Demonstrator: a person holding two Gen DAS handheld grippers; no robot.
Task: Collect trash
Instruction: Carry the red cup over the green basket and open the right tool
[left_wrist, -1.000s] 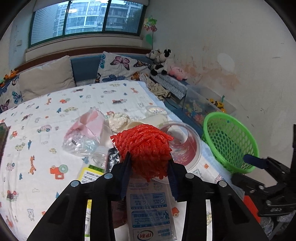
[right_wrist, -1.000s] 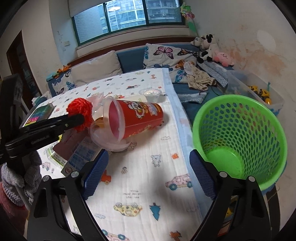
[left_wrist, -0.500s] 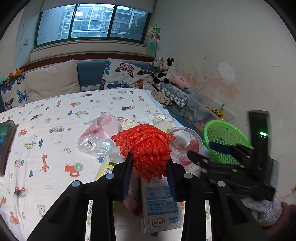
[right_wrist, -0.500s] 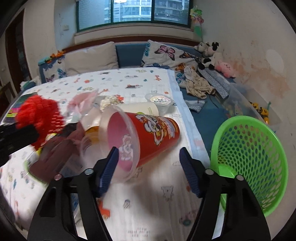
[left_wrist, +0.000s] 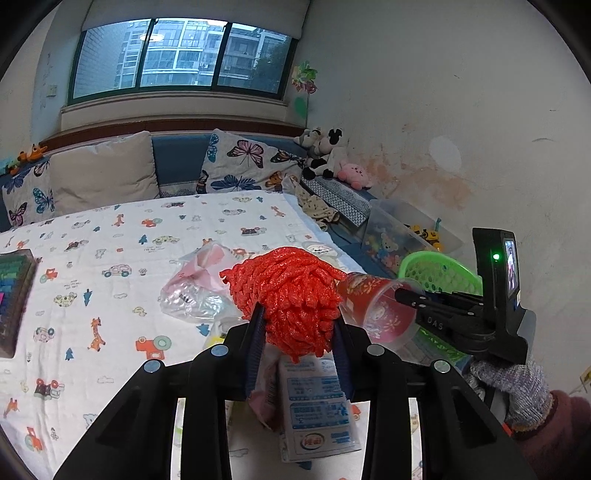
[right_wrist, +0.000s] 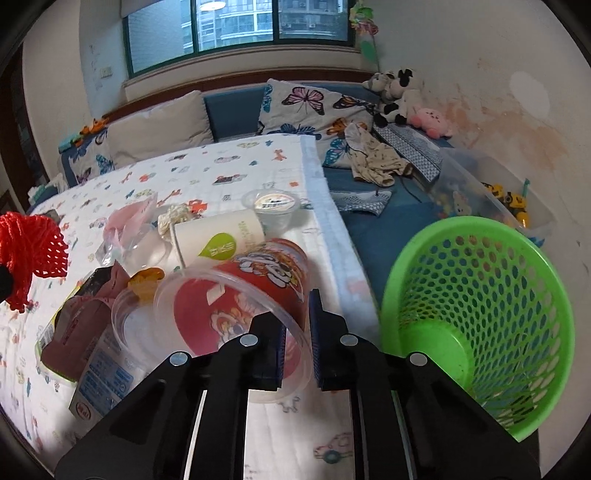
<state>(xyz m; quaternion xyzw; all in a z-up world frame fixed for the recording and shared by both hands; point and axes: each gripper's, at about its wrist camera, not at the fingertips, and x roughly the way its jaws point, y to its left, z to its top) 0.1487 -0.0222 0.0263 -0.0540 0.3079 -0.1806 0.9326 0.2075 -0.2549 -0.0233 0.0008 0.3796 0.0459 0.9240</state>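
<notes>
My right gripper (right_wrist: 297, 341) pinches the red cup's (right_wrist: 255, 295) rim; the green basket (right_wrist: 480, 314) sits at three o'clock.

soft, even daylight enters through the window (left_wrist: 181, 59) at the back, leaving the room moderately bright. the pale wall (left_wrist: 461, 92) shows no glare. shadows are faint and diffuse. both views bow strongly with black vignetted corners. focus is sharp, with slight softness near the edges.
</notes>
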